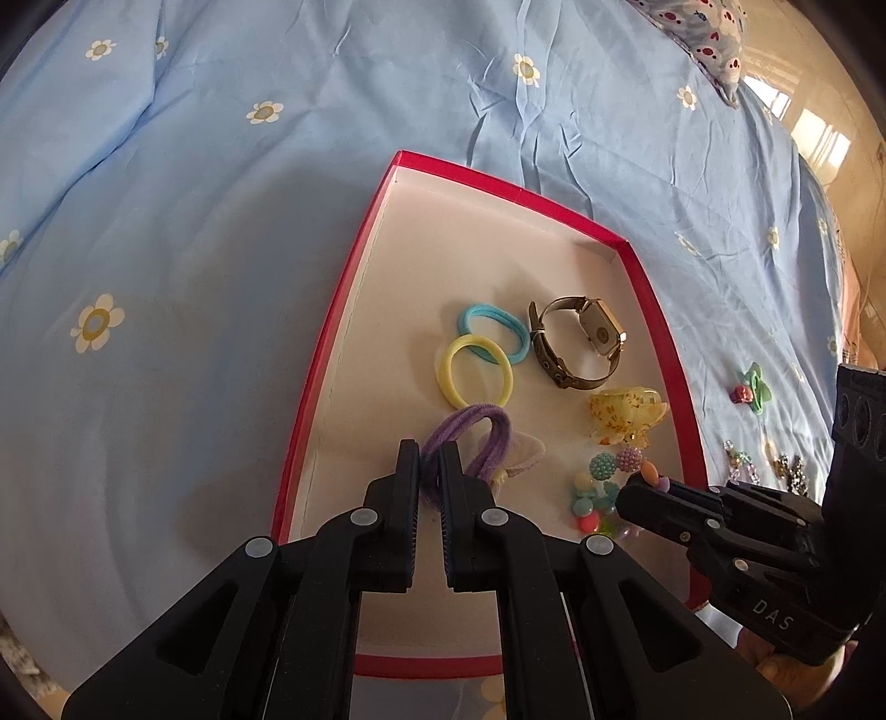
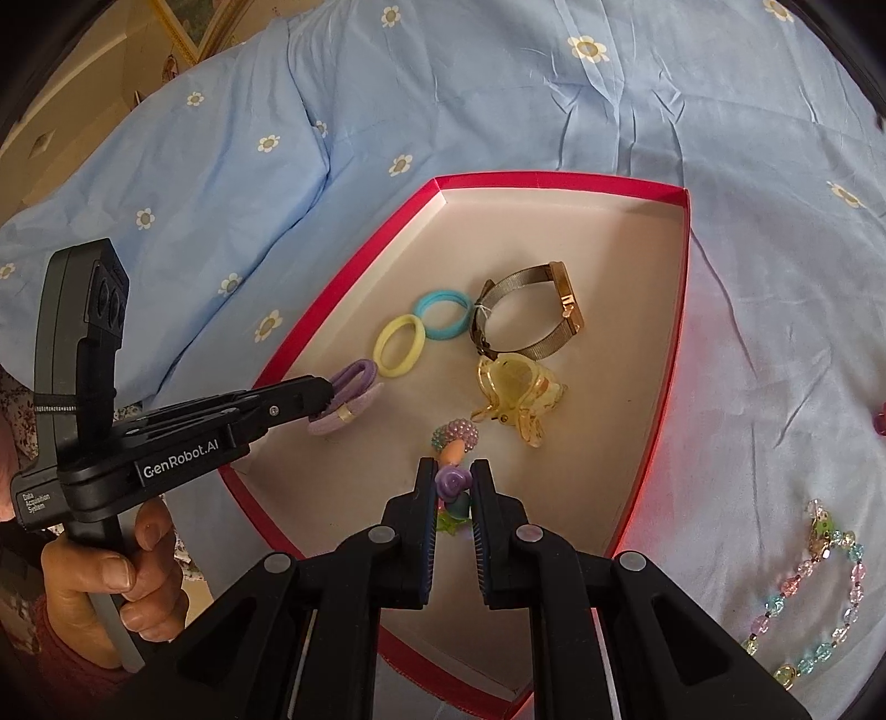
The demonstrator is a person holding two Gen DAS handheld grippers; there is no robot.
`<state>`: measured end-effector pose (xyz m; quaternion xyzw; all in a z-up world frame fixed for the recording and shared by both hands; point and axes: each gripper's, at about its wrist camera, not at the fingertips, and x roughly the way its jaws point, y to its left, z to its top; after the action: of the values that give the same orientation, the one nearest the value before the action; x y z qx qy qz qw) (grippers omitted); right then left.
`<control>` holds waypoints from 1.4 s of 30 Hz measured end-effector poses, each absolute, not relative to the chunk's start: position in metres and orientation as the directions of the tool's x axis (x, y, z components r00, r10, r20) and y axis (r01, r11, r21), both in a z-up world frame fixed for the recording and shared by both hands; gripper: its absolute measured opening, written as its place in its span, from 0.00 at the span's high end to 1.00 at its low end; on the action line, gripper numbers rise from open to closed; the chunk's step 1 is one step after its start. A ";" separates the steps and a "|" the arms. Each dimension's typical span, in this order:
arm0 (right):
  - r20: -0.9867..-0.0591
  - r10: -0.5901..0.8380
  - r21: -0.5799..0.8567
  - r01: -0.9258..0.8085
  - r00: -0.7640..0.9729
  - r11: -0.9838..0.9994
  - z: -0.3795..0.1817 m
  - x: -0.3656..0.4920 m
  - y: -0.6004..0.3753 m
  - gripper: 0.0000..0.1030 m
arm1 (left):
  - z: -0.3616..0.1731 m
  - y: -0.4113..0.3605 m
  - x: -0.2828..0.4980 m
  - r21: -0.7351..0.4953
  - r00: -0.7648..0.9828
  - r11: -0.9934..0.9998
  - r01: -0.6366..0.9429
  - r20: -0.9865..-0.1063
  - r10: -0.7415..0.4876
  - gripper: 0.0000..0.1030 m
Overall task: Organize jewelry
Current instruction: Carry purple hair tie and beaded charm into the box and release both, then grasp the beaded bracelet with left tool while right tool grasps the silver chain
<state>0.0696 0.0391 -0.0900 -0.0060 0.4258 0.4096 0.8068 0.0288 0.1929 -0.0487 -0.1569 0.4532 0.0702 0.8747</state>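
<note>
A red-rimmed box (image 1: pixel 315 399) (image 2: pixel 684 288) lies on the bed. In it are a blue hair tie (image 1: pixel 493 332) (image 2: pixel 443 315), a yellow hair tie (image 1: pixel 476 376) (image 2: pixel 398 346), a watch (image 1: pixel 576 343) (image 2: pixel 531 321) and a yellow claw clip (image 1: pixel 626 415) (image 2: pixel 520 399). My left gripper (image 1: pixel 429 465) (image 2: pixel 326 396) is shut on a purple hair tie (image 1: pixel 470 437) (image 2: pixel 354 382) inside the box. My right gripper (image 2: pixel 451 482) (image 1: pixel 628 495) is shut on a colourful bead bracelet (image 2: pixel 451 479) (image 1: pixel 609 482), low in the box.
A pastel bead necklace (image 2: pixel 819 587) lies on the blue flowered sheet (image 2: pixel 498 99) right of the box. A green hair clip (image 1: pixel 753 387) and sparkly pieces (image 1: pixel 786 465) lie on the sheet (image 1: pixel 166 221) beside the box. A pillow (image 1: pixel 703 33) is far right.
</note>
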 end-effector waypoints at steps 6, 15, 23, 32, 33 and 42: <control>-0.703 0.646 0.328 -0.669 0.298 0.666 -0.095 0.070 0.042 0.89 | -0.052 0.192 0.029 -0.192 0.569 0.943 -0.273 -0.822 -0.002 0.92; -0.693 0.659 0.351 -0.662 0.291 0.662 -0.092 0.067 0.037 0.85 | -0.047 0.196 0.022 -0.207 0.577 0.933 -0.293 -0.816 0.000 0.76; -0.655 0.683 0.371 -0.651 0.322 0.663 -0.074 0.062 0.014 0.77 | -0.032 0.186 0.014 -0.225 0.607 0.934 -0.277 -0.795 -0.011 0.74; -0.625 0.675 0.393 -0.590 0.391 0.706 -0.062 0.057 -0.037 0.72 | -0.021 0.148 0.019 -0.236 0.623 0.952 -0.194 -0.780 -0.067 0.69; -0.624 0.671 0.393 -0.582 0.400 0.712 -0.062 0.058 -0.042 0.72 | -0.021 0.143 0.020 -0.235 0.621 0.954 -0.184 -0.781 -0.073 0.69; -0.629 0.621 0.394 -0.497 0.468 0.773 -0.066 0.053 -0.099 0.67 | -0.024 0.093 0.030 -0.237 0.599 0.968 -0.078 -0.788 -0.145 0.68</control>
<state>0.0535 -0.0987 -0.0662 0.0778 0.3985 0.3275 0.8532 0.0300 0.0928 -0.0240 -0.1246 0.4476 -0.0187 0.8853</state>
